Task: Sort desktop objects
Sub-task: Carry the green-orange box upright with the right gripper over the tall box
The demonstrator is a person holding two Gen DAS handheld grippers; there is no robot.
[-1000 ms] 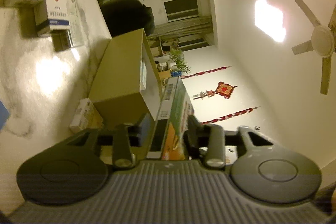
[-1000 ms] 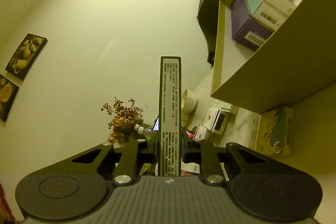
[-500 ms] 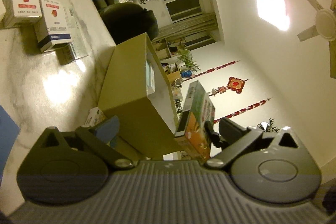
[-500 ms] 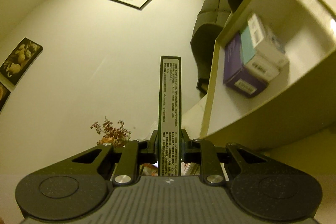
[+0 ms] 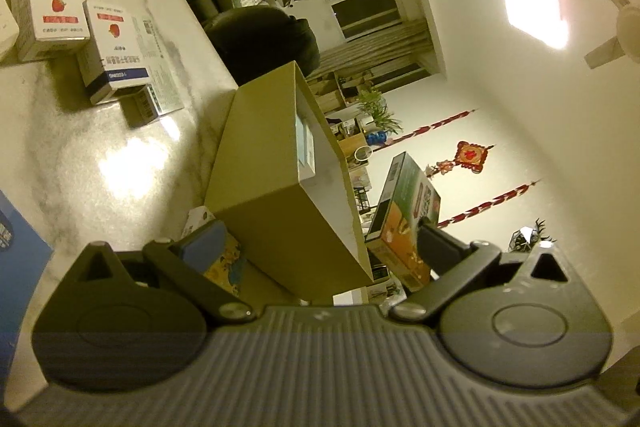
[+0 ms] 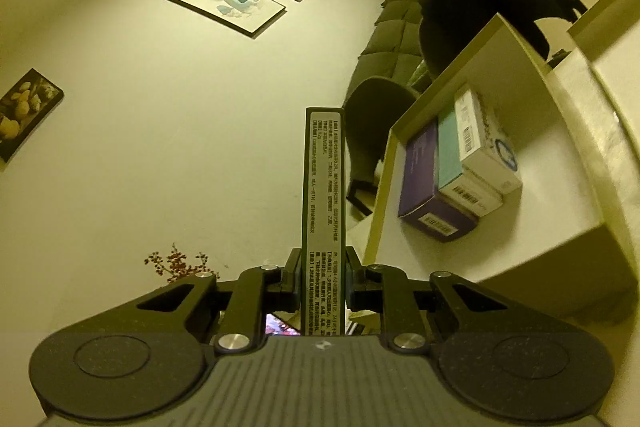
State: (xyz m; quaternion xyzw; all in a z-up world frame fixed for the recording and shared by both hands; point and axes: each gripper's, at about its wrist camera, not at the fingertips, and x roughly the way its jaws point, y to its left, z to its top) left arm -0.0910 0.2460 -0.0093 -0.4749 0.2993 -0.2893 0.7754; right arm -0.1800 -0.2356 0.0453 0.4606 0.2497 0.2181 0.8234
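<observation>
Left jaws: spread wide on the left gripper (image 5: pixel 316 239), nothing between them; the green-and-orange box (image 5: pixel 404 219) shows just past the right-side finger (image 5: pixel 436 245), and whether the two touch cannot be told.
Right jaws: closed on the narrow sides of a slim dark box (image 6: pixel 323 211), which the right gripper (image 6: pixel 322 283) holds edge-on, its printed side panel facing the camera and reaching up well past the fingertips.
Near the left gripper: a small yellow-patterned carton (image 5: pixel 224 263) lies on the marble tabletop (image 5: pixel 60 131) against the foot of the tan storage box (image 5: pixel 260 167), partly hidden by the blue-padded finger (image 5: pixel 200 243); a blue item (image 5: pixel 16 267) sits at the frame's left edge.
Tan storage box: open-topped, white inside, standing on the tabletop; in the right wrist view its interior (image 6: pixel 540 195) holds a purple box (image 6: pixel 424 187), a teal box (image 6: pixel 452 155) and a white box (image 6: pixel 484 143), stacked together against the far wall.
Farther on the tabletop: two white cartons with a red fruit print, one (image 5: pixel 46 7) beside the other (image 5: pixel 116 47), and a flat printed packet (image 5: pixel 154 83) just beside the second; well apart from the storage box.
Background, left view: dark chair (image 5: pixel 264 39), window, ceiling fan (image 5: pixel 612 23), red wall ornaments (image 5: pixel 472 157).
Background, right view: framed pictures (image 6: pixel 224 3) on a pale wall, dried flowers (image 6: pixel 176 263) low behind the gripper.
</observation>
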